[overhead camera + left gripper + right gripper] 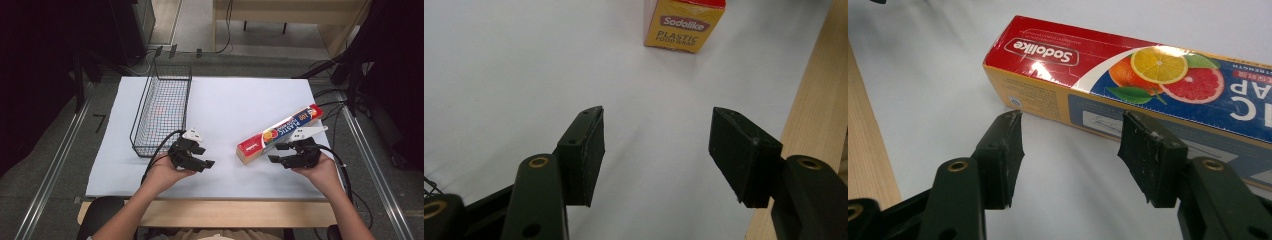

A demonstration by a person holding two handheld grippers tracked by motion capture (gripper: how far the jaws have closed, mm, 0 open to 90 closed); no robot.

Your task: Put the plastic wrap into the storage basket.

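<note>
High view, counter: a white counter [220, 100] with a pale wooden strip along its near edge.
High view, box: a long box of plastic food wrap [280, 132] lies flat and askew near the counter's right edge, its red end toward the near edge and its blue end toward the far right corner.
High view, basket: a black wire basket [162, 107] stands along the left edge, well apart from the box.
High view, left gripper: the left gripper [200, 159] is held over the near middle of the counter, just beside the basket's near end, pointing toward the box.
High view, right gripper: the right gripper [278, 155] sits just beside the box's near long side, close to its red end.
Left gripper view, jaws: spread apart with bare white counter between them; the box's yellow end [684, 22] stands well ahead, and the wooden strip [814, 115] runs along the right.
Right gripper view, jaws: spread with nothing pinched, the tips just short of the box's yellow side [1058, 102]; the red top with printed citrus slices faces up.
</note>
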